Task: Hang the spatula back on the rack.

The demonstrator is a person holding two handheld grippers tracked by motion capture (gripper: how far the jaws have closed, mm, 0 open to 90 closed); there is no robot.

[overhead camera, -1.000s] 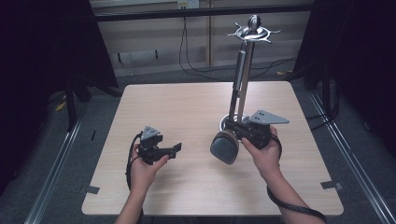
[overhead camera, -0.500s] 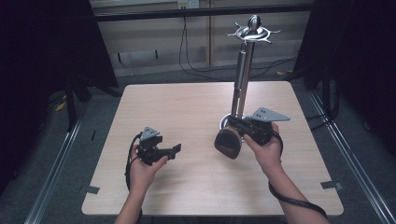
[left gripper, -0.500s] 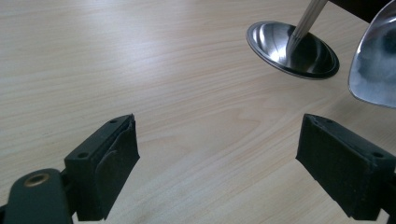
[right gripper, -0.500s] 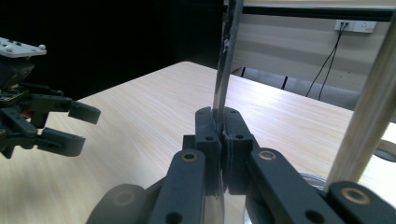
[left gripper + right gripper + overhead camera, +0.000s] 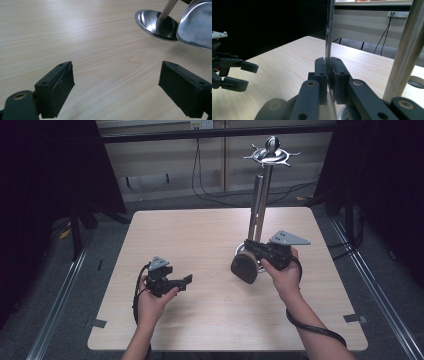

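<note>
1. Right gripper view: your right hand-held gripper (image 5: 329, 82) is clamped on the thin edge of a metal plate (image 5: 329, 37), the pads squeezing it flat from both sides, which looks like the only firm hold a thin rim allows.
2. High view: that plate (image 5: 244, 268) is an oval, dished piece, held off the desk (image 5: 200, 230) just beside the foot of the metal stand (image 5: 262, 195), tilted on edge with its face toward the middle of the desk.
3. You likely keep it close to the pole so it can go onto or come off the stand; I can't tell which.
4. The stand's round base (image 5: 155, 23) sits on the desk, with the pole rising from its centre to a pronged top ring (image 5: 270, 156).
5. Your left hand-held gripper (image 5: 181, 281) hangs low over bare wood, well apart from the plate, jaws spread wide and holding nothing, probably waiting to assist.
</note>
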